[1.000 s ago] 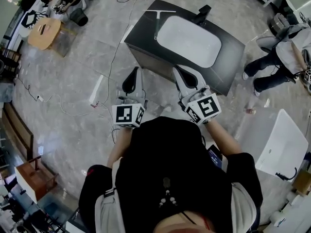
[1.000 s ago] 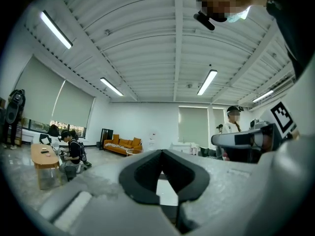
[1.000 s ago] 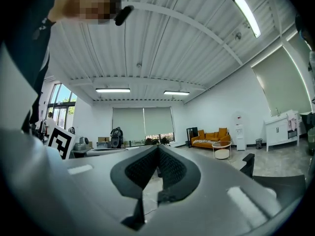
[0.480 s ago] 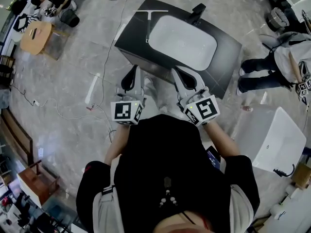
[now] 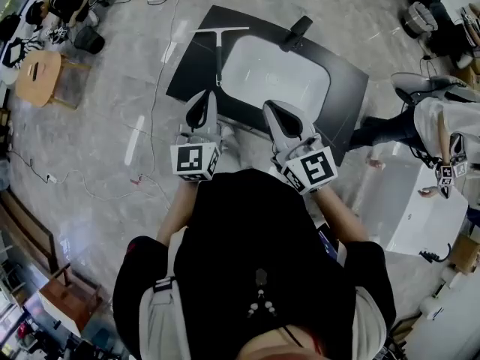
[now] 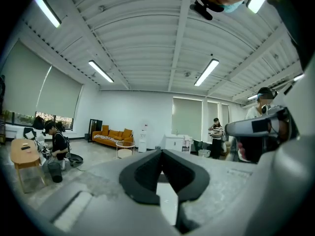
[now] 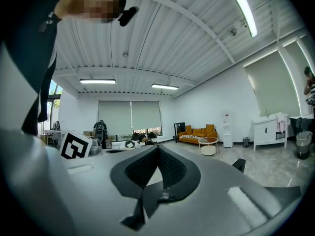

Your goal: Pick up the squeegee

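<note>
The squeegee lies flat on the far left part of a black counter, its white T-shaped blade away from me and its handle pointing toward me. It does not show in either gripper view. My left gripper hangs over the counter's near edge, just short of the handle's end, jaws together with nothing between them. My right gripper is over the near edge beside the white basin, also shut and empty. Both point level, as the left gripper view and the right gripper view show.
A black faucet stands at the basin's far rim. A person is at the right, next to another white basin on the floor. A wooden stool, bags and cables lie at the left.
Both grippers have moved forward from in front of the counter to over its near edge. The counter and squeegee now sit closer in the head view. The jaws stay shut.
</note>
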The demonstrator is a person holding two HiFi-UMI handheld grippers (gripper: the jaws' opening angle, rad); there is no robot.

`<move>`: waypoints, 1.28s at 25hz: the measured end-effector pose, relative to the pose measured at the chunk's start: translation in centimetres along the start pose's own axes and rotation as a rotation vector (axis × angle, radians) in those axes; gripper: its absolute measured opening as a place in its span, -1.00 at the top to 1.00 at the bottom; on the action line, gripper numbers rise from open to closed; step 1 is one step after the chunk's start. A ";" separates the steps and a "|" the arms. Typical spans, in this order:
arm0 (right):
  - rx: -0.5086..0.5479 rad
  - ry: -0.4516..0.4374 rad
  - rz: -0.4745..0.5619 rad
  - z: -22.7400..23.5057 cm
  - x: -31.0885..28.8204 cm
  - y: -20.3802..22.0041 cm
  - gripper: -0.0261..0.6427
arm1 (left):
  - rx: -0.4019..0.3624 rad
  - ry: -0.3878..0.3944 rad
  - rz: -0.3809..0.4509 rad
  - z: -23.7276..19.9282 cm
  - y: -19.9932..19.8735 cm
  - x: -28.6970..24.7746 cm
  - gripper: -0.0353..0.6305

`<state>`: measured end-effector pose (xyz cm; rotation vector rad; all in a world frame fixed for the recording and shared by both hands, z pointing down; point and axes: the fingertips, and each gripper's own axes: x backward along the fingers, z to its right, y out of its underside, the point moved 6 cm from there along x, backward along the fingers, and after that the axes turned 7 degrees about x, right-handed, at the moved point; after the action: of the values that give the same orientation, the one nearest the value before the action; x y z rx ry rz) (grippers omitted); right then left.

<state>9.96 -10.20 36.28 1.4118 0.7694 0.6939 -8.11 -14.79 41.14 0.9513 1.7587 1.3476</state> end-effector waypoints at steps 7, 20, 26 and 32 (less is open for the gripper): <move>0.002 0.014 -0.039 2.3 -6.0 -0.4 0.92 | 0.002 0.035 -0.070 -3.4 0.3 -6.6 0.89; -0.029 0.065 -0.131 6.4 -15.3 2.7 0.92 | 0.067 0.020 -0.301 -10.7 8.9 -18.2 0.89; -0.039 0.089 -0.176 7.6 -18.0 2.9 0.92 | 0.084 0.017 -0.420 -12.9 12.6 -21.8 0.89; -0.057 0.120 -0.209 8.5 -19.6 3.6 0.92 | 0.080 -0.002 -0.487 -14.7 14.9 -24.1 0.88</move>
<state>5.42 -30.86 41.01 1.2255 0.9693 0.6365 -7.60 -39.76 61.01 0.5119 1.8963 0.9671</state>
